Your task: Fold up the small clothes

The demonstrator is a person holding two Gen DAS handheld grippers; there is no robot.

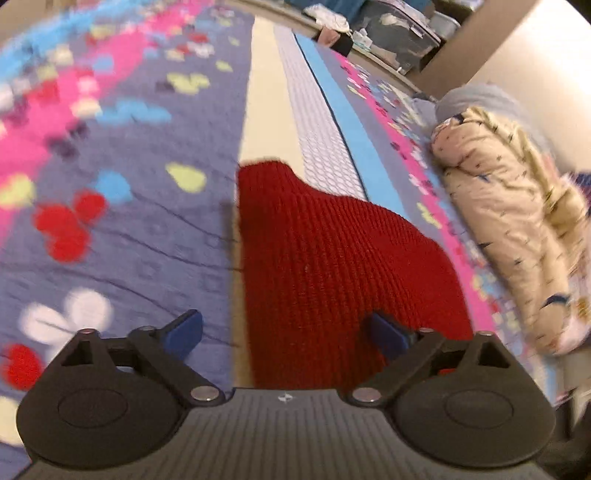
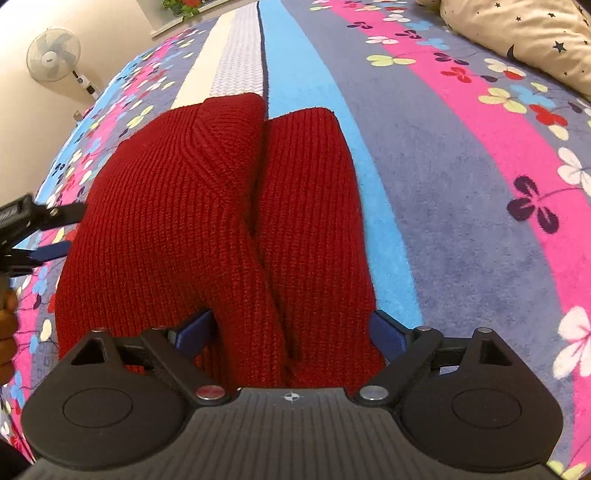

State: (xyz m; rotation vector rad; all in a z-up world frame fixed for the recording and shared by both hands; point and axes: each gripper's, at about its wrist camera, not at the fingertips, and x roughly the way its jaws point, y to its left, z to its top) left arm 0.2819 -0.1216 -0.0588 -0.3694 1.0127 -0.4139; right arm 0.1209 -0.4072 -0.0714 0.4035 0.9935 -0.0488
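A red knitted sweater (image 2: 207,206) lies on the flowered bedspread (image 2: 461,206), its two sides folded in so they meet along a middle seam. My right gripper (image 2: 291,332) is open, its blue fingers (image 2: 386,334) either side of the sweater's near edge, not closed on it. In the left wrist view the sweater (image 1: 332,266) lies ahead and to the right. My left gripper (image 1: 288,334) is open and empty; its right finger (image 1: 388,338) is over the sweater's edge, its left finger over the bedspread (image 1: 129,229). The left gripper also shows in the right wrist view (image 2: 40,236) at the sweater's left side.
A rolled beige quilt with a star print (image 1: 509,229) lies along the bed's side by the wall; it also shows in the right wrist view (image 2: 524,33). A standing fan (image 2: 55,55) is beyond the bed. Storage boxes (image 1: 399,33) stand past the bed's far end.
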